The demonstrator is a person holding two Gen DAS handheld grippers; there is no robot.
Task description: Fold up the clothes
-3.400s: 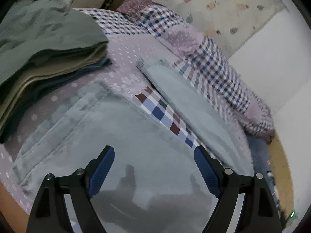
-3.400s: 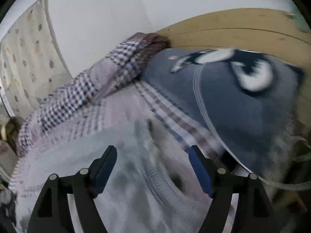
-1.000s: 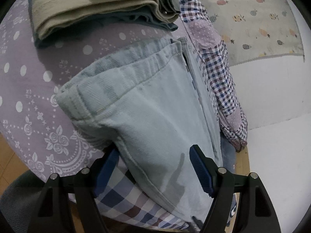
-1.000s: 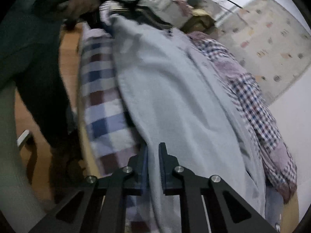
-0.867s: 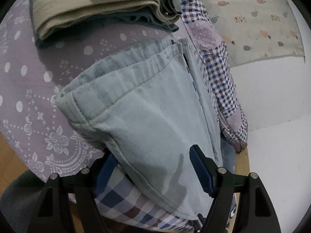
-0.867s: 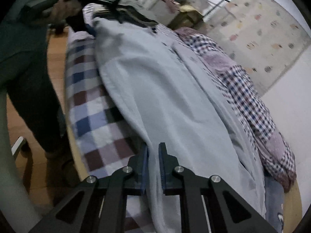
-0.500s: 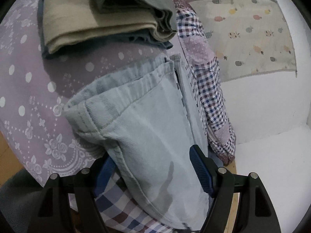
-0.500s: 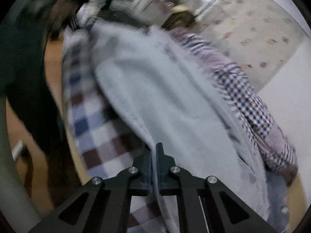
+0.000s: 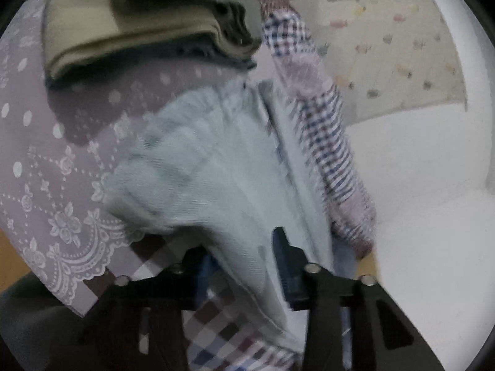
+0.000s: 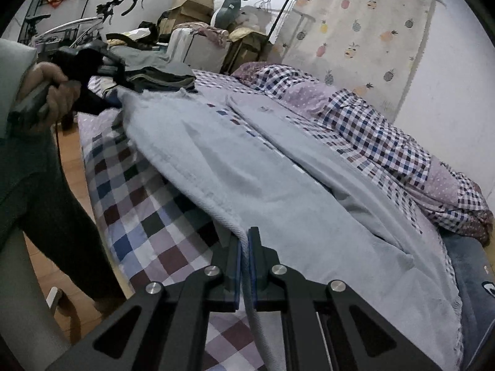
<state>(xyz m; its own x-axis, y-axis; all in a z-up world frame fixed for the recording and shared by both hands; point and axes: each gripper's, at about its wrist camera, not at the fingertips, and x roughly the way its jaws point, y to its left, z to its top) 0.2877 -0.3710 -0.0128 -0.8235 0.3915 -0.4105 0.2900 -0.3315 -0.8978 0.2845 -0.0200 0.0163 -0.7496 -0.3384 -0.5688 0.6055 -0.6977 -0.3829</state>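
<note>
Light blue jeans [image 10: 263, 179] lie lengthwise on the bed, both legs stretched out side by side. My right gripper [image 10: 244, 266] is shut on the near side seam of one leg. In the left wrist view, the waist end of the jeans [image 9: 210, 170] is blurred, and a fold of it fills the narrowed gap of my left gripper [image 9: 243, 259], touching both fingers. The right wrist view shows the left gripper [image 10: 89, 71] in a person's hand [image 10: 52, 89] at the jeans' waist corner.
A stack of folded clothes [image 9: 148, 24] sits just beyond the waistband on the lilac dotted cover [image 9: 46, 170]. A rolled checked quilt [image 10: 371, 130] runs along the far side. Checked sheet [image 10: 139, 204], a dark blue cushion [image 10: 473, 278], the person's dark trousers [image 10: 46, 201] and boxes [image 10: 191, 3] surround it.
My left gripper's fingers have drawn in from wide open onto the jeans' fold. The right gripper stays shut on the seam, and its view has steadied.
</note>
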